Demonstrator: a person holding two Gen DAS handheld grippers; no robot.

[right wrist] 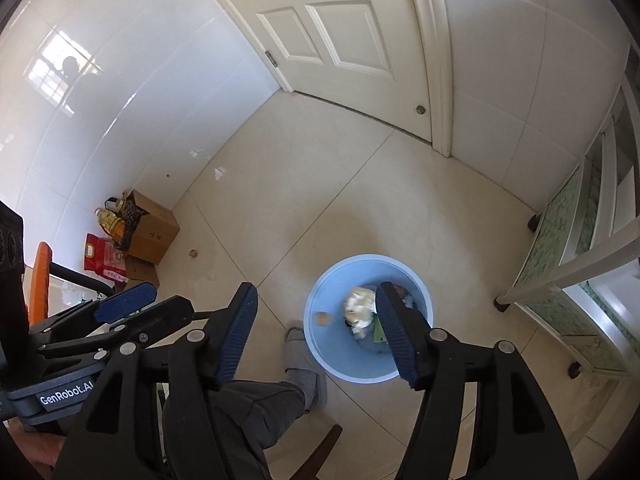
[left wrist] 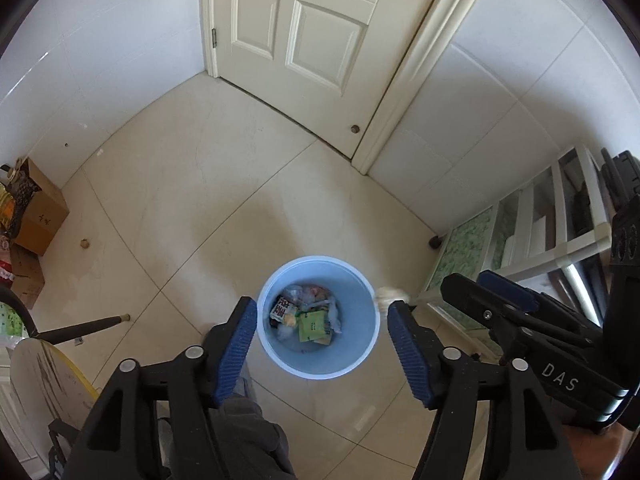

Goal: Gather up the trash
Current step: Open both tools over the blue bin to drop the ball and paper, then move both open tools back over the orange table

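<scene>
Both handheld grippers hang with jaws spread and nothing between the pads: the left gripper [left wrist: 322, 344] directly above a light-blue trash bin [left wrist: 360, 354], the right gripper [right wrist: 316, 330] over the same bin's rim. A crumpled white paper wad [right wrist: 360, 306] and a small brown scrap [right wrist: 322, 318] blur above the bin, which holds wrappers [left wrist: 311, 326]. A grey slipper [right wrist: 306, 368] stands just beside it on the tiled floor [left wrist: 192, 184].

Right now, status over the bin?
Left gripper and right gripper open, empty. White wad mid-air, blurred, above blue bin. Nothing in the way.
</scene>
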